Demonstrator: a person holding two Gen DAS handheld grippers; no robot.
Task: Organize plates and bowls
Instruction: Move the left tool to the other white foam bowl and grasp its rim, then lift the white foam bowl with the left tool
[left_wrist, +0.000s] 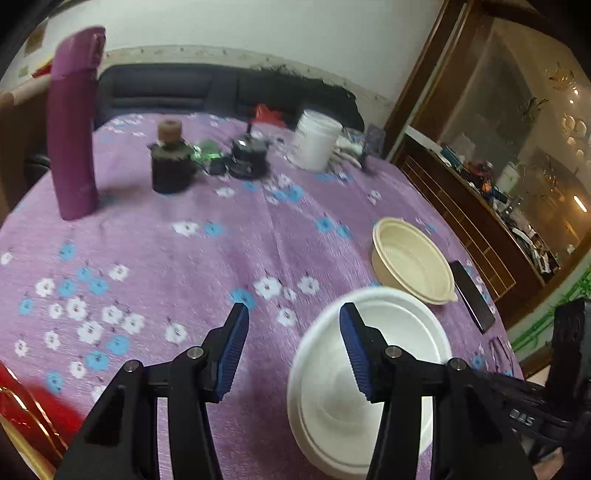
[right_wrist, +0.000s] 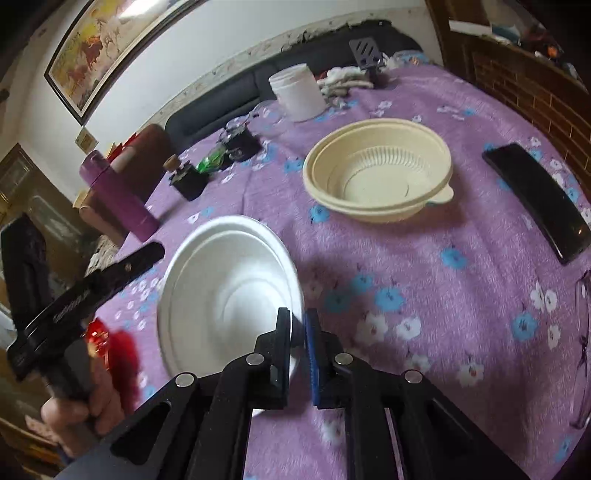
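A white bowl (right_wrist: 221, 288) is tipped up on its edge over the purple flowered tablecloth (right_wrist: 424, 295). My right gripper (right_wrist: 297, 328) is shut on its near rim, one pad inside the bowl and one outside. A cream bowl (right_wrist: 376, 170) sits upright on the cloth behind it, a little to the right. In the left wrist view my left gripper (left_wrist: 293, 325) stands open just left of the white bowl (left_wrist: 369, 387), its right finger in front of the bowl's rim, with nothing pressed between the pads. The cream bowl (left_wrist: 410, 258) lies beyond.
A purple flask (left_wrist: 74, 140), a dark corked jar (left_wrist: 170, 162), a black gadget (left_wrist: 247, 155) and a white tub (left_wrist: 314, 140) stand at the back. A black phone (right_wrist: 539, 199) lies to the right, near the table edge. A wooden cabinet (left_wrist: 480, 206) lines the right side.
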